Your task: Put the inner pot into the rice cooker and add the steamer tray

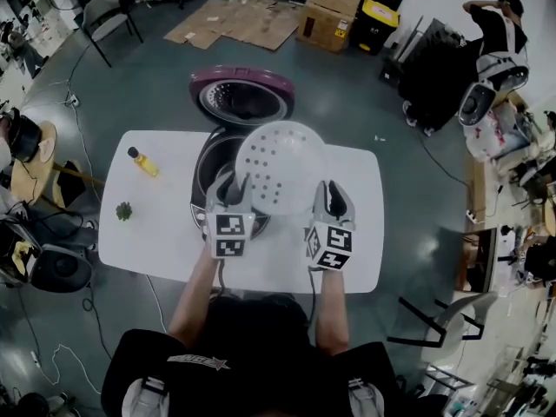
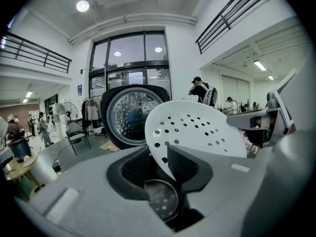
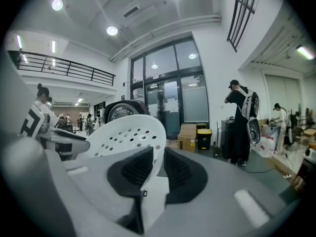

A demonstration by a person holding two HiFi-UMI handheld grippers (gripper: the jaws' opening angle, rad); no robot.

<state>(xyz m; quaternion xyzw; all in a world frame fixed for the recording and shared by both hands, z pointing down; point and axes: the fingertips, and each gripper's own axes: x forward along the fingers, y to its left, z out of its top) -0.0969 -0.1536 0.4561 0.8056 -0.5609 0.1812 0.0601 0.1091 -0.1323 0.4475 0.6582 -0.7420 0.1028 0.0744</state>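
The steamer tray point(image 1: 282, 168) is in the air above the open rice cooker point(image 1: 201, 189), and it is tilted, with its holes facing up and a little toward the person. The left hand-held gripper point(image 1: 233, 189) pinches the left rim of the tray and the right hand-held gripper point(image 1: 334, 202) pinches the right rim. In each gripper view the jaws stand only a small way apart, and the thin white edge is pressed between the dark pads. The lid point(image 1: 241, 94) stands open behind the cooker, well clear of the tray. I think the inner pot point(image 1: 212, 157) is already seated, because a pale round rim shows inside the dark body, but the tray hides most of the opening.

The step in hand seems to be setting the tray on the pot. To do it well, I would first bring the tray level, so both sides come down together. Both hands should sink at the same speed, because a thin rim can slip out of one grip if the other side pulls. The tray should be centred over the opening before it goes down. The jaws should open only when the rim rests all around, and the left one must not knock the cooker wall on the white tabletop point(image 1: 156, 233)
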